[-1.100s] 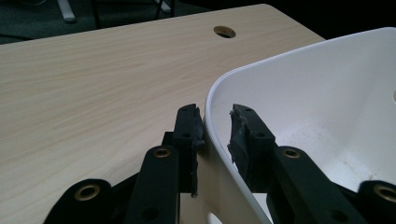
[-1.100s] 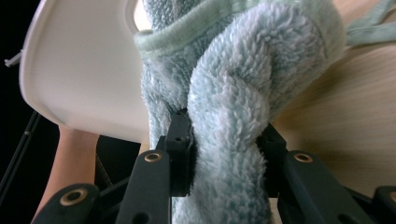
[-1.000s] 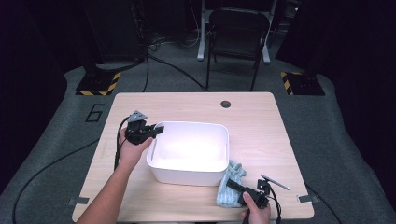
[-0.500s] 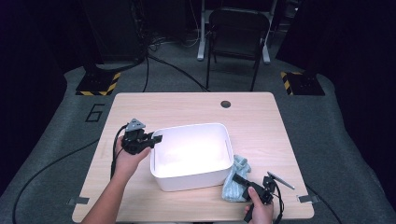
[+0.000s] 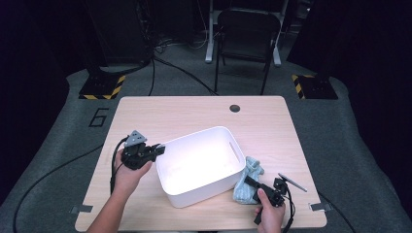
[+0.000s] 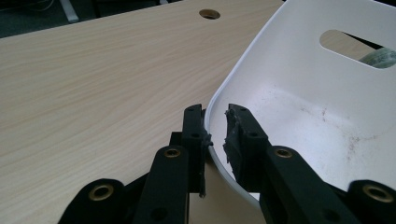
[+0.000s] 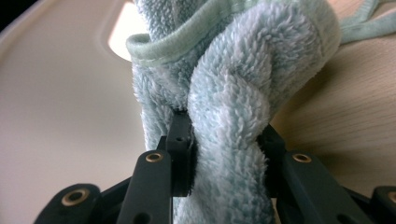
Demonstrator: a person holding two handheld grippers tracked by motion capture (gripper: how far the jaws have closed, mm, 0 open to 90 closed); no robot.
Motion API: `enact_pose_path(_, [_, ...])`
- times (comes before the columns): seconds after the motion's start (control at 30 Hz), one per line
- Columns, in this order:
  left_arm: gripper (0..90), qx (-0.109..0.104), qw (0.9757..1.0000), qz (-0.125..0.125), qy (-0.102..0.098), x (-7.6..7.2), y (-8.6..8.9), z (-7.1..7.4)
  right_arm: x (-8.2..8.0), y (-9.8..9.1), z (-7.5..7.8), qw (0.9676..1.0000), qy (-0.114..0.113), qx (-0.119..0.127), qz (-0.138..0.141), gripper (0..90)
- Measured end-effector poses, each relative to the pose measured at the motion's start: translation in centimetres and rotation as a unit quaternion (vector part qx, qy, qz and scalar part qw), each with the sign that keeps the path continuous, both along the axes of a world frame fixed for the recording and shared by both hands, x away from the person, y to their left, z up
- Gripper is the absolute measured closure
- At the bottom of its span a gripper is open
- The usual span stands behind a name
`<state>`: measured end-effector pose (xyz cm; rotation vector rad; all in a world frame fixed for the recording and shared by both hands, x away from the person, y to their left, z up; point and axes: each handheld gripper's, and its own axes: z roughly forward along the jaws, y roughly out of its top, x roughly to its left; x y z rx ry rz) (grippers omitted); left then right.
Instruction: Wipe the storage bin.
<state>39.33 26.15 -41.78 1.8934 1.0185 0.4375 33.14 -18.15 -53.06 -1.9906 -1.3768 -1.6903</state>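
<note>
On the wooden desk (image 5: pixel 194 116) a white plastic tub (image 5: pixel 200 165) sits turned at an angle, one corner toward the person's left hand. The left tongs (image 5: pixel 159 149) straddle the tub's near left rim: in the left gripper view one pad sits outside the wall and one inside (image 6: pixel 215 126), and they have just been closing, with the thin rim between them. The outer pad touches the wall; a sliver of gap shows at the inner one, so a firm pinch cannot be confirmed. The tub's floor carries faint brownish smudges, and an oval handle slot is cut into its far wall.

Just beside the tub's right wall, a pale blue-green towel (image 5: pixel 247 178) lies bunched on the desk, touching the tub. The right tongs (image 5: pixel 248 181) are clamped on a thick fold of the towel (image 7: pixel 229 116), whose pile bulges between the pads. Near the right hand, a thin dark pen (image 5: pixel 292 182) lies on the desk.
</note>
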Motion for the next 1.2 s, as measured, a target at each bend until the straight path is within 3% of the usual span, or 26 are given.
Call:
enact_pose_path(0.07, [77.6,-0.001,1.0,0.006,-0.004,-0.4,-0.1,0.0,0.1,0.1,-0.1,0.9999,0.005,-0.009,0.002,67.2])
enact_pose_path(0.13, [77.7,-0.005,1.0,0.005,0.005,-0.7,0.0,-0.1,0.2,0.2,0.1,0.9998,0.021,0.007,0.002,68.2])
enact_pose_path(0.23, [77.6,0.002,1.0,0.005,0.003,-1.0,-0.1,0.0,0.4,0.0,0.2,0.9999,0.012,0.003,0.002,69.0])
enact_pose_path(0.33, [77.4,0.004,0.9999,0.01,0.004,-1.3,-0.4,0.0,0.4,-0.1,0.6,0.9996,0.014,0.024,-0.004,69.5])
enact_pose_path(0.47, [77.2,0.005,0.9999,0.016,0.004,-1.4,-0.6,0.0,0.6,0.1,2.0,0.9994,-0.015,0.028,-0.017,69.8])
enact_pose_path(0.53, [77.0,0.006,0.9998,0.017,0.005,-1.5,-0.6,0.1,0.6,0.2,3.6,0.998,-0.054,0.031,-0.015,69.6])
enact_pose_path(0.6, [76.7,0.005,0.9998,0.016,0.006,-1.5,-0.7,0.1,0.4,0.1,4.5,0.9968,-0.07,0.037,-0.011,69.5])
enact_pose_path(0.8, [76.8,0.013,0.9999,0.001,0.004,-1.7,-1.0,0.1,0.1,-0.1,5.6,0.9947,-0.092,0.043,-0.014,69.4])
enact_pose_path(0.97, [78.1,0.012,0.9999,-0.01,0.003,-1.8,-1.1,0.1,0.4,-0.5,4.6,0.9952,-0.085,0.047,-0.013,69.1])
enact_pose_path(1.0, [78.4,0.012,0.9999,-0.011,0.003,-1.8,-1.1,0.1,0.5,-0.5,4.0,0.9974,-0.068,0.021,-0.01,69.2])
enact_pose_path(1.03, [78.4,0.012,0.9999,-0.01,0.003,-1.8,-1.1,0.1,0.5,-0.5,4.0,0.9974,-0.068,0.021,-0.01,69.2])
enact_pose_path(1.1, [78.7,0.013,0.9999,-0.01,0.003,-1.8,-1.1,0.1,0.6,-0.4,2.9,0.9991,-0.04,0.011,-0.009,69.4])
enact_pose_path(1.2, [78.6,0.016,0.9998,-0.013,0.003,-1.8,-1.1,0.1,0.6,-0.3,2.3,0.9997,-0.023,0.009,-0.009,69.4])
